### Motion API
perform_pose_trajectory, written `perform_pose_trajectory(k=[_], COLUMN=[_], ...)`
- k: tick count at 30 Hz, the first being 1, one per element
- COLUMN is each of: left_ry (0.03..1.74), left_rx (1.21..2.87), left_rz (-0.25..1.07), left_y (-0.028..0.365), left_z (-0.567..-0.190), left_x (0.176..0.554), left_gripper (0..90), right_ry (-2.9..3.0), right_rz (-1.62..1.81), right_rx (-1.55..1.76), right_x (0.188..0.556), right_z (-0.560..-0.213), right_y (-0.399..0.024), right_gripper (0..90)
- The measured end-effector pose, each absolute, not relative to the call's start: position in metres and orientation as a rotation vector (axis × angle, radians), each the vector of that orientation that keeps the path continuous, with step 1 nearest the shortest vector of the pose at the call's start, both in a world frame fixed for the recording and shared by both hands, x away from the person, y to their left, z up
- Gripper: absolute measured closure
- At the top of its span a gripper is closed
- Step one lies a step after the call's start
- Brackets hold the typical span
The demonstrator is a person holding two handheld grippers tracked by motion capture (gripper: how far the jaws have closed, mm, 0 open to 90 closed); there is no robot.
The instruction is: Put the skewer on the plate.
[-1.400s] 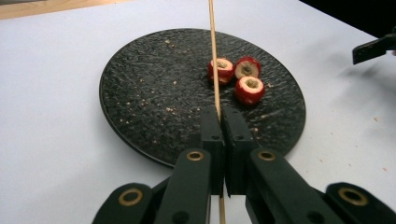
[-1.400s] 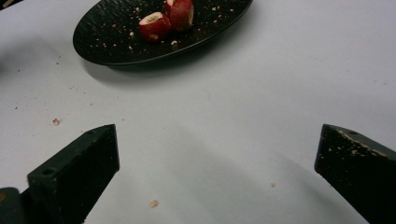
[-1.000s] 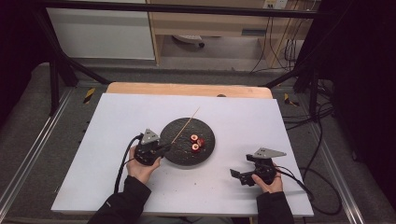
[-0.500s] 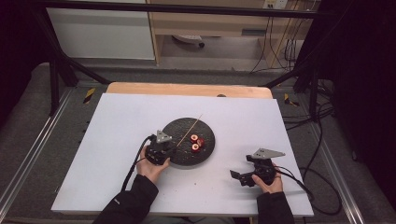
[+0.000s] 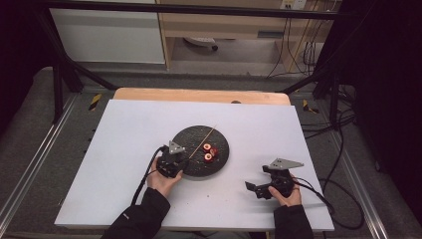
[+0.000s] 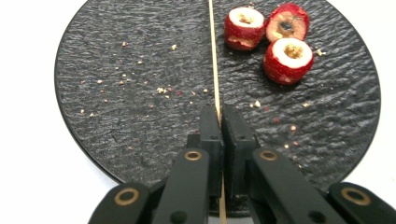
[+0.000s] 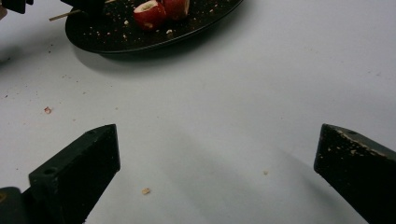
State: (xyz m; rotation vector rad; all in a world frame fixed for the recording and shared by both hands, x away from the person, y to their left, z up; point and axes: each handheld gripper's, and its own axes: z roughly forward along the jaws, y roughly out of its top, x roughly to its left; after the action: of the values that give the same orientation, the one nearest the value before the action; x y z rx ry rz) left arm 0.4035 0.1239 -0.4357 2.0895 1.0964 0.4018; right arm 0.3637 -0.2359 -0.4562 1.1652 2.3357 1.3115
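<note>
A round black plate [image 5: 186, 140] [image 6: 130, 70] lies mid-table with three red, cored fruit pieces [image 5: 209, 152] [image 6: 287, 58] on its right side. A thin wooden skewer [image 5: 205, 137] [image 6: 213, 56] runs across the plate. At the plate's near left edge, my left gripper [image 5: 185, 159] [image 6: 219, 112] is shut on the skewer's near end; its jaws have just eased a touch wider, with the stick still pinched between them. My right gripper [image 5: 255, 178] [image 7: 219, 154] rests on the white table to the plate's right, open wide and holding nothing.
The right gripper view looks across bare white tabletop [image 7: 224, 93] to the plate [image 7: 140, 39] and fruit [image 7: 149, 11]. Crumbs dot the plate and table. A wooden strip [image 5: 199, 94] edges the table's far side, with black frame bars beyond.
My left gripper has shifted right, onto the plate's near left edge, and the skewer has come with it. The right gripper has stayed put.
</note>
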Motion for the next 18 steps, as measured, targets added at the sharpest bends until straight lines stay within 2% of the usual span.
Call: perform_pose_trajectory(k=[5, 10, 18], left_ry=[1.02, 0.979, 0.932], left_rx=[2.085, 2.047, 2.025], left_rz=[0.394, 0.37, 0.38], left_y=[0.136, 0.156, 0.195], left_z=[-0.428, -0.42, -0.412], left_x=[0.397, 0.391, 0.379], left_gripper=[76.7, 59.2, 37.4], right_ry=[2.335, 2.336, 2.337], right_rz=[1.314, 1.309, 1.31], right_rx=[1.173, 1.169, 1.177], right_x=[0.363, 0.363, 0.363], right_z=[-0.455, -0.456, -0.455], right_y=[-0.236, -0.236, -0.236], right_gripper=[1.2, 1.2, 1.1])
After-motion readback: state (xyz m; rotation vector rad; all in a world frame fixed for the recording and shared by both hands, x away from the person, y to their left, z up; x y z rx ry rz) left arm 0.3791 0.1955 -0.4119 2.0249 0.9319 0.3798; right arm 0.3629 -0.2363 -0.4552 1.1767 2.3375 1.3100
